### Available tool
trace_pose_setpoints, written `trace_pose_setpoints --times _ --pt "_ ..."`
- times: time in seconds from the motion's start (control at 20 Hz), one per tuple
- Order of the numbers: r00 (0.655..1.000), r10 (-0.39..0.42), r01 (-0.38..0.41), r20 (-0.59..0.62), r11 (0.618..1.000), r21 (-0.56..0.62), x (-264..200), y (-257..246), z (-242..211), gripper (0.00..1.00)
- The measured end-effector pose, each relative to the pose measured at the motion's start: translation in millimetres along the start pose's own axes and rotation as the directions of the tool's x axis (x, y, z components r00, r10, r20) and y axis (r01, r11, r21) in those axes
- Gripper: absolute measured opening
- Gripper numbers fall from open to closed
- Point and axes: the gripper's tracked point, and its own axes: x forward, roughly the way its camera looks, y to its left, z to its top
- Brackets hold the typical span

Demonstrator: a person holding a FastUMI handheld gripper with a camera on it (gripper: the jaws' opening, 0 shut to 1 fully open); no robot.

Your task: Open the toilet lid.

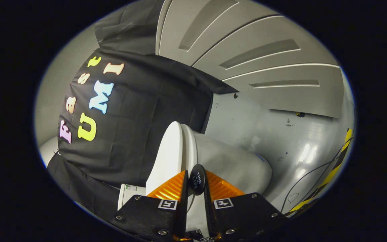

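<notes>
Directly ahead of the gripper (196, 188), at 12 o'clock, a white toilet lid (168, 154) stands against its seat. Both fingers are narrowed onto a dark tab (197, 179) at the lid's edge. Likely rigid, light, glossy-slick plastic; that tab looks the surest hold.

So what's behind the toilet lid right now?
Behind the lid hangs the black cloth. A black tab sits between the fingers of the gripper, which look closed on it. The lid hides the cistern.
</notes>
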Motion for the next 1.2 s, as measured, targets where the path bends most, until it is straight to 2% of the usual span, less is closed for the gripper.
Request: trace_pose_setpoints --times 0.1,0.25,0.35,0.65,0.85,1.2 --pt "1.000 0.001 -0.001 0.001 1.000 0.028 -2.8 2.8 3.8 0.20" --pt "1.000 0.011 -0.013 0.027 0.998 0.068 -6.9 6.1 5.9 0.05" --pt "1.000 0.009 -0.011 0.027 0.997 0.083 -7.6 6.9 4.3 0.02" --pt "0.998 -0.068 0.068 -0.009 0.996 -0.061 -6.8 19.8 7.1 0.00" --pt "0.997 -0.080 0.081 0.013 0.990 -0.117 -15.8 39.2 12.6 0.00" --pt "0.996 -0.061 0.074 0.062 0.966 -0.249 -37.1 103.0 24.3 0.00"
